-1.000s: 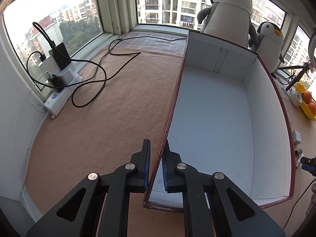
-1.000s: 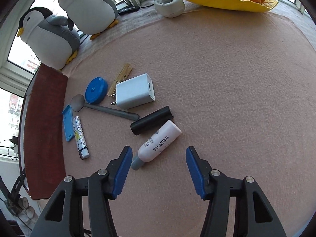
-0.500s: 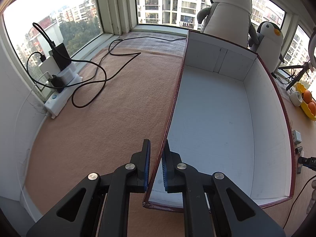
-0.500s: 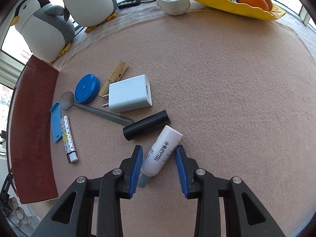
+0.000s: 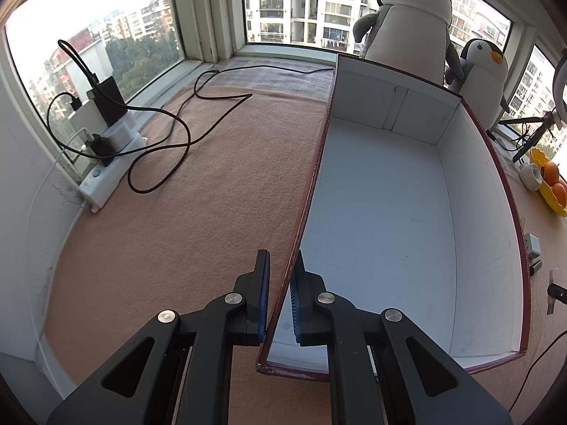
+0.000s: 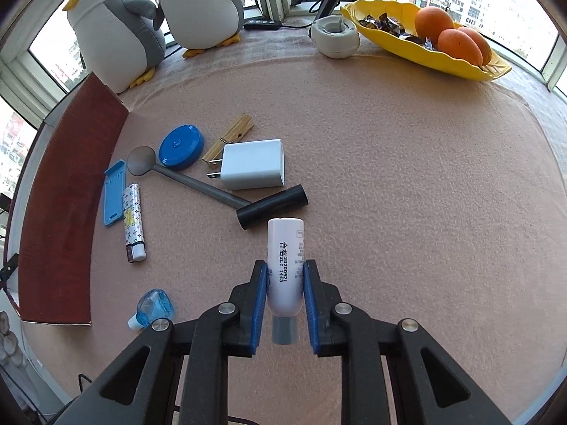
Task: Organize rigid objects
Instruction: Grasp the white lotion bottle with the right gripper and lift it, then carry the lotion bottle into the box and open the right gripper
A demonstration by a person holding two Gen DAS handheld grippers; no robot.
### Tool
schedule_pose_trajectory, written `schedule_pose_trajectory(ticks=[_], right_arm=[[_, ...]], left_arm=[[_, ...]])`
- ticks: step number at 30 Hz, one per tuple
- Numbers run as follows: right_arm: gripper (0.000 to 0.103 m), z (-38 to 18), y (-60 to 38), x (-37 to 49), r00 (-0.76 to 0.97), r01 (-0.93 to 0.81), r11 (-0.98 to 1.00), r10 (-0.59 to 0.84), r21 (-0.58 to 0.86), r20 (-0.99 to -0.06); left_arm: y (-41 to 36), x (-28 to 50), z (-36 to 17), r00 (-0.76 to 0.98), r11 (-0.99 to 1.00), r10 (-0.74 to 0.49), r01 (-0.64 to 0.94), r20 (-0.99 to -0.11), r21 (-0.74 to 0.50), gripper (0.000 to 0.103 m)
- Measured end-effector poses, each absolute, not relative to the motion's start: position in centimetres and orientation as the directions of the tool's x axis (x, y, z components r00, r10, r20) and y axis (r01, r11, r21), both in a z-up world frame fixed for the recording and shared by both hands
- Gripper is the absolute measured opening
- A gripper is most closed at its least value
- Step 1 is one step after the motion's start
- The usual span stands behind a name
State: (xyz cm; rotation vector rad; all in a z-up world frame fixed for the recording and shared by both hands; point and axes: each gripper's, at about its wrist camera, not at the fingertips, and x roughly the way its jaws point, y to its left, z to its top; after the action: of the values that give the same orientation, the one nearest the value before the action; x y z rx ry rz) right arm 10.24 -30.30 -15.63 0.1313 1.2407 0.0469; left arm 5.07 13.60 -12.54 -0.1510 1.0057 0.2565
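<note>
My right gripper (image 6: 282, 269) is shut on a white bottle (image 6: 285, 255) with a grey cap, held between the blue pads and lifted off the cloth. Beyond it lie a black cylinder (image 6: 272, 206), a white charger (image 6: 252, 169), a grey spoon (image 6: 184, 180), a blue round lid (image 6: 180, 147), a wooden clip (image 6: 228, 137), a blue flat piece (image 6: 115, 193), a patterned lighter (image 6: 134, 226) and a blue tape dispenser (image 6: 154, 309). My left gripper (image 5: 280, 272) is shut on the left wall of the empty red-and-white box (image 5: 375, 219).
Two plush penguins (image 6: 117, 28) stand behind the box (image 6: 67, 198). A yellow tray (image 6: 425, 49) with oranges and a white round holder (image 6: 335, 37) sit at the back right. A power strip (image 5: 106, 177) with chargers and black cables (image 5: 170, 141) lies left of the box.
My right gripper moved forward over the white bottle, closed on it and lifted it, turning it in line with the fingers. The left gripper has not moved.
</note>
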Motion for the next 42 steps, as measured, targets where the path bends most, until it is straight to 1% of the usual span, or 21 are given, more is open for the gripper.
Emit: schedule_pose_trajectory(ticks=[5, 10, 14, 18, 24, 28, 36, 42], right_arm=[[0.018, -11.8, -27.6, 10.0, 0.394, -0.038, 0.986, 0.162, 0.160, -0.905], [0.018, -7.7, -23.1, 9.9, 0.453, -0.158, 0.968, 0.245, 0.193, -0.857], [0.018, -5.3, -18.9, 9.7, 0.462, -0.270, 0.936, 0.331, 0.225, -0.823], [0.018, -4.2, -14.3, 9.9, 0.440, -0.369, 0.898, 0.396, 0.239, -0.806], [0.018, -4.6, -7.5, 9.9, 0.388, -0.495, 0.841, 0.439, 0.219, -0.811], [0.018, -5.9, -4.3, 10.3, 0.358, -0.539, 0.820, 0.433, 0.196, -0.828], [0.018, -8.9, -1.6, 11.4, 0.307, -0.556, 0.812, 0.401, 0.180, -0.863], [0.018, -9.9, -1.4, 11.7, 0.286, -0.554, 0.814, 0.384, 0.176, -0.878]], left_arm=[[13.6, 5.2, -12.7, 0.506, 0.961, 0.142, -0.276, -0.851, -0.004, 0.009], [13.6, 5.1, -12.8, 0.503, 0.962, 0.141, -0.273, -0.853, -0.003, 0.009], [13.6, 5.2, -12.8, 0.500, 0.963, 0.143, -0.269, -0.854, 0.004, 0.009], [13.6, 5.2, -12.9, 0.499, 0.964, 0.146, -0.264, -0.854, 0.010, 0.009], [13.5, 5.2, -13.0, 0.499, 0.966, 0.152, -0.259, -0.853, 0.021, 0.009], [13.5, 5.2, -13.0, 0.500, 0.965, 0.148, -0.260, -0.853, 0.015, 0.009], [13.5, 5.2, -13.1, 0.499, 0.966, 0.149, -0.258, -0.853, 0.018, 0.009], [13.5, 5.2, -13.1, 0.500, 0.966, 0.151, -0.257, -0.853, 0.021, 0.009]])
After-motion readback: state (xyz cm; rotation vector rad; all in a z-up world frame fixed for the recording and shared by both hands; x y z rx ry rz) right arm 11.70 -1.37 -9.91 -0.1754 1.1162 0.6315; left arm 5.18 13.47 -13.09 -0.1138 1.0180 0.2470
